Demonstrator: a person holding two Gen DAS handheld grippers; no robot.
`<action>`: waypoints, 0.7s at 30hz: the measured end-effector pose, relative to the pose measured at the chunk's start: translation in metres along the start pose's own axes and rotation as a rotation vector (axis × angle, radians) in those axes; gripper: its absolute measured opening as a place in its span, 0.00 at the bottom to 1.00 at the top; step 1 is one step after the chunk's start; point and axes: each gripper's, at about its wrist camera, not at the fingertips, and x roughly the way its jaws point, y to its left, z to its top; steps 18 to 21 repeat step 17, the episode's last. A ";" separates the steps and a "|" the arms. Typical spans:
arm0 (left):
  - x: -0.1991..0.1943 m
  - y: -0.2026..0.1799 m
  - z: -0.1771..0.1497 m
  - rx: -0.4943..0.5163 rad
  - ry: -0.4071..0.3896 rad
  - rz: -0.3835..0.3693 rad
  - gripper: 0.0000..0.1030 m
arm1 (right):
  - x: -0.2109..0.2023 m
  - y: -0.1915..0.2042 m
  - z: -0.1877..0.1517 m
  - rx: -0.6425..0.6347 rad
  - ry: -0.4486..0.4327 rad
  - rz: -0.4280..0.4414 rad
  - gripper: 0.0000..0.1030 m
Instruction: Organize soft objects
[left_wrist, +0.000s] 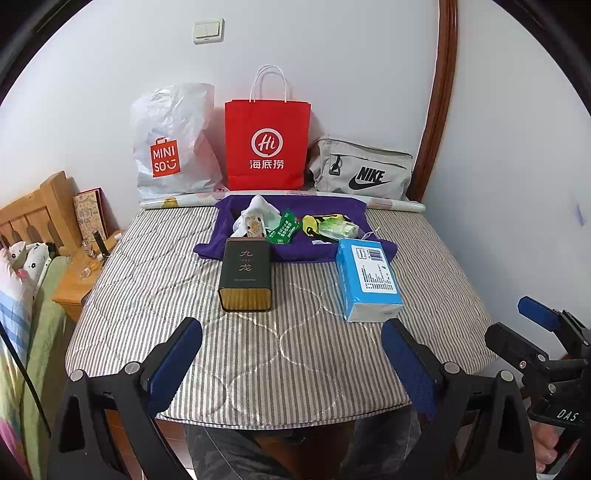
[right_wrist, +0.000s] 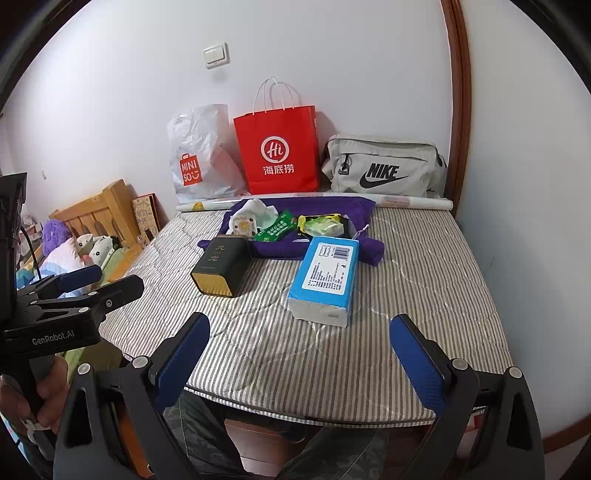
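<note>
striped mattress (left_wrist: 258, 350) – purple cloth (left_wrist: 295, 218) holds packets; both hand-held grippers wide open, empty.

Home bedroom: striped mattress (left_wrist: 258, 350), wooden headboard (left_wrist: 33, 214), bedside table (left_wrist: 77, 280), shopping bags (left_wrist: 267, 144).

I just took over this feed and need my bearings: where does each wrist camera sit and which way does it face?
Left wrist: on the open left gripper, at the striped mattress's near edge, facing the wall; right gripper shows at right.
Right wrist: on the open right gripper, same heading; left gripper shows at left.
Shared: dark tin, blue tissue pack, red bag.
</note>
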 end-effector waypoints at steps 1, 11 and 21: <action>0.000 0.000 0.000 -0.002 -0.001 0.001 0.95 | 0.000 0.000 0.000 0.000 0.000 0.000 0.94; -0.001 0.001 0.000 -0.003 -0.002 0.002 0.95 | -0.002 0.000 0.000 -0.002 -0.002 0.000 0.94; -0.002 0.000 0.000 -0.001 0.000 0.001 0.95 | -0.003 0.000 0.000 -0.004 -0.001 0.001 0.94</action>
